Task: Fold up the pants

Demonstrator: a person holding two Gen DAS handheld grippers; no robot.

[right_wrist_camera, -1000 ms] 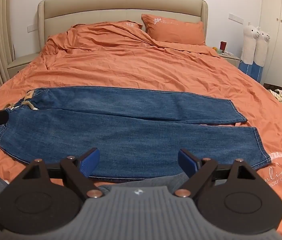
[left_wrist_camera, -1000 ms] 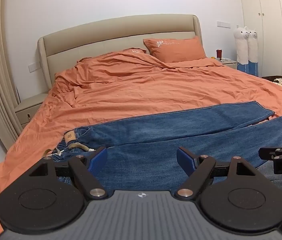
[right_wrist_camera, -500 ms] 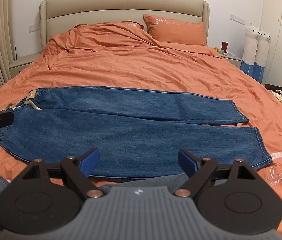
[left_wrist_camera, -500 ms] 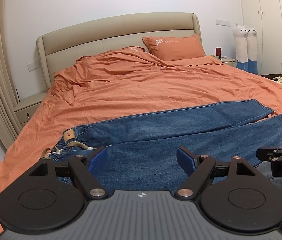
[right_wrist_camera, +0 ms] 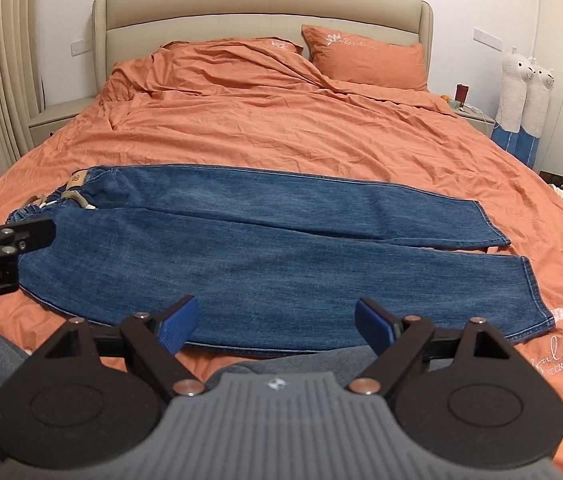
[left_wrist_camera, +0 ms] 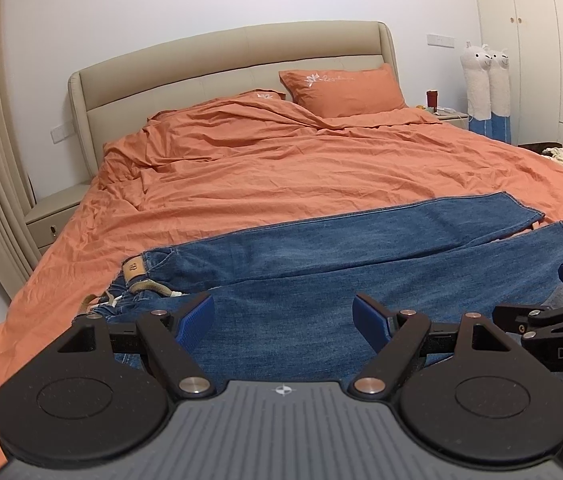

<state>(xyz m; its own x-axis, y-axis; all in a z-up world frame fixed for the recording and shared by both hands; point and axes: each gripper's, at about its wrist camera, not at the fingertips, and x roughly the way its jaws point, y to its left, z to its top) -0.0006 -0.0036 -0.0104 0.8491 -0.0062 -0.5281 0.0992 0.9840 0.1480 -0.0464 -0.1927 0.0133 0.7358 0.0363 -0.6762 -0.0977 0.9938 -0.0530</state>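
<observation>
Denim pants lie flat across the orange bed, waistband to the left, hems to the right, the two legs side by side and not yet folded. Both tools hover at the near edge with jaws spread wide, holding nothing: the left tool over the waist end, the right tool nearer the hems. A clean first fold probably means pinching the near leg's outer seam at both ends and carrying it evenly onto the far leg.
</observation>
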